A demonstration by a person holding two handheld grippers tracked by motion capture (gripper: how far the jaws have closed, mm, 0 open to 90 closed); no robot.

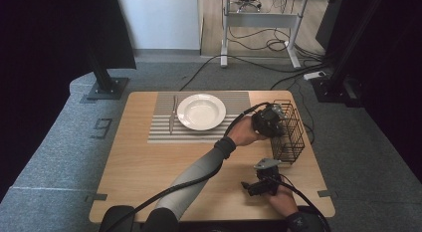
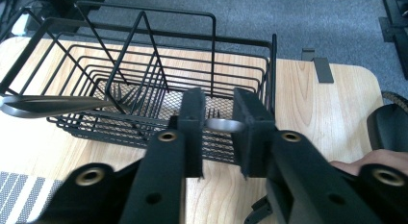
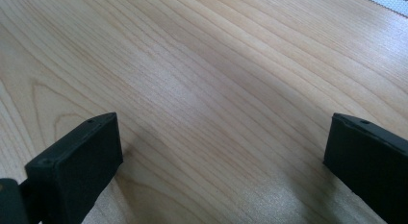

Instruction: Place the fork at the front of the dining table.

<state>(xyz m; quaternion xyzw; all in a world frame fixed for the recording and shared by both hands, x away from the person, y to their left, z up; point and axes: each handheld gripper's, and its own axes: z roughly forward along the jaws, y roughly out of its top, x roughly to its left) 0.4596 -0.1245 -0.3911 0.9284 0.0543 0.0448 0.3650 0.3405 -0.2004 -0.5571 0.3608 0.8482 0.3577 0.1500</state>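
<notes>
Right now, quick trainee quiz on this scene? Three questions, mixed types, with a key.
1. True or false: the right claw is shut on the table.
2. What is between the left claw's jaws at the basket? A) a cup B) a metal utensil C) a cloth
3. Fill in: the plate sits on a ____ mat.

Key: 1 false, its jaws stand wide apart with nothing between them. 2 B. 3 striped.
</notes>
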